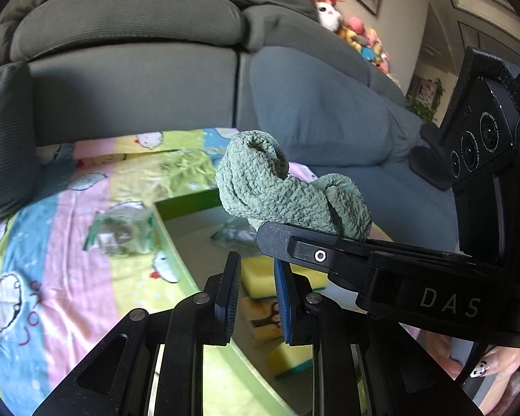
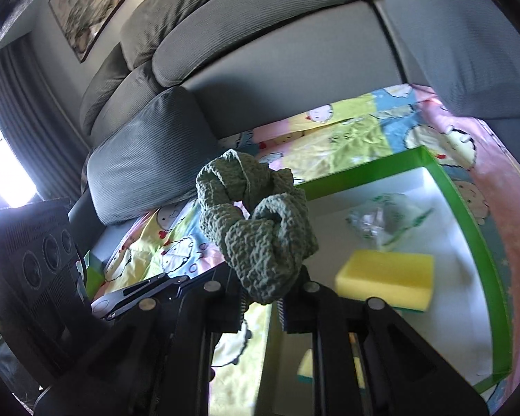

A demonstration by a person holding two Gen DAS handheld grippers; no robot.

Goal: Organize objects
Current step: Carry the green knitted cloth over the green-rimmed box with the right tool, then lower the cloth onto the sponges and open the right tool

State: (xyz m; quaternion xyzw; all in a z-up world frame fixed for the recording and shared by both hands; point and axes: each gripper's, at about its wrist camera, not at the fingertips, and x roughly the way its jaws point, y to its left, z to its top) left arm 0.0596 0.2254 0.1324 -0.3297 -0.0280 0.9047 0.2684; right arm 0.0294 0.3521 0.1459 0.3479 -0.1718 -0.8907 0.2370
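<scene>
My right gripper [image 2: 261, 306] is shut on a green knitted cloth [image 2: 256, 222] and holds it in the air above the near-left corner of a green-rimmed box [image 2: 475, 228]. In the left wrist view the same cloth [image 1: 287, 190] sticks up from the right gripper's fingers [image 1: 294, 242], which cross in front from the right. My left gripper [image 1: 256, 294] is open and empty, low over the box [image 1: 176, 239], just under the right gripper. Inside the box lie yellow sponges [image 2: 388, 277] [image 1: 260, 274] and a clear plastic bag [image 2: 384, 222].
The box sits on a pastel cartoon-print sheet [image 1: 69, 242]. Another clear bag [image 1: 121, 228] lies on the sheet left of the box. A grey sofa [image 1: 131, 55] stands right behind, with plush toys [image 1: 357, 31] at its far end.
</scene>
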